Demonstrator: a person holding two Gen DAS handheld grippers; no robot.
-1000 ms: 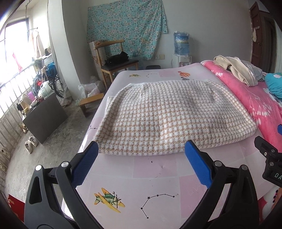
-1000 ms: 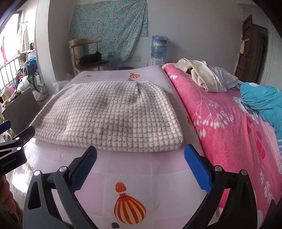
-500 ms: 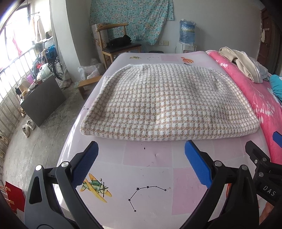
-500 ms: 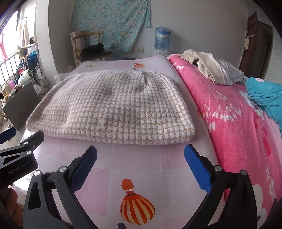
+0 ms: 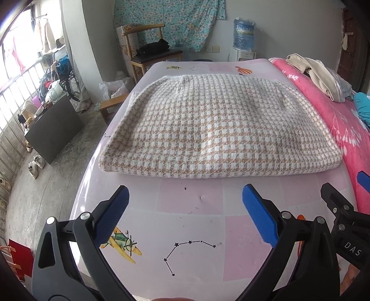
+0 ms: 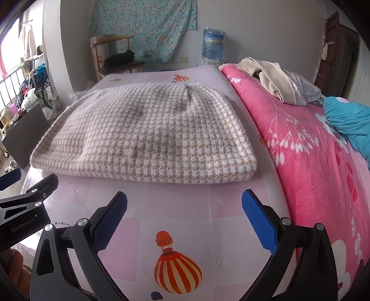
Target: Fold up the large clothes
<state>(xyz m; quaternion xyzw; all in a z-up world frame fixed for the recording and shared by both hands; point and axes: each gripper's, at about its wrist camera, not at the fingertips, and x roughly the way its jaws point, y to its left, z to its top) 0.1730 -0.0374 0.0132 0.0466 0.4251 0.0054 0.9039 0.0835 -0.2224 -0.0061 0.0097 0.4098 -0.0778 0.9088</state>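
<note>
— Hovering with jaws spread wide and nothing between them, the left gripper [image 5: 183,213] fills the bottom of its own frame over a pale pink mattress cover printed with aeroplanes and constellations [image 5: 189,231]. And the other one?

— Same posture: the right gripper [image 6: 183,215] is released, blue pads apart, low in its frame above a striped hot-air-balloon print [image 6: 177,271]. Each tool shows at the edge of the other's view, the right one at lower right, the left one at lower left.

— Where is the garment?

— Just beyond both sets of fingertips, apart from them. The beige-and-white houndstooth knitted garment [image 5: 222,129] lies folded into a thick rectangle at centre frame, its doubled edge nearest the grippers.

— Around it?

— To the right of the frame, a bright pink fleece blanket with white floral print [image 6: 307,157] touches the cover's edge, with a heap of cream and grey clothes [image 6: 275,79] on it at upper right. Top centre: a wooden chair with a dark seat [image 5: 152,53], a turquoise floral cloth hung on the wall [image 5: 171,20] and a blue water-dispenser bottle [image 5: 242,32].
</note>
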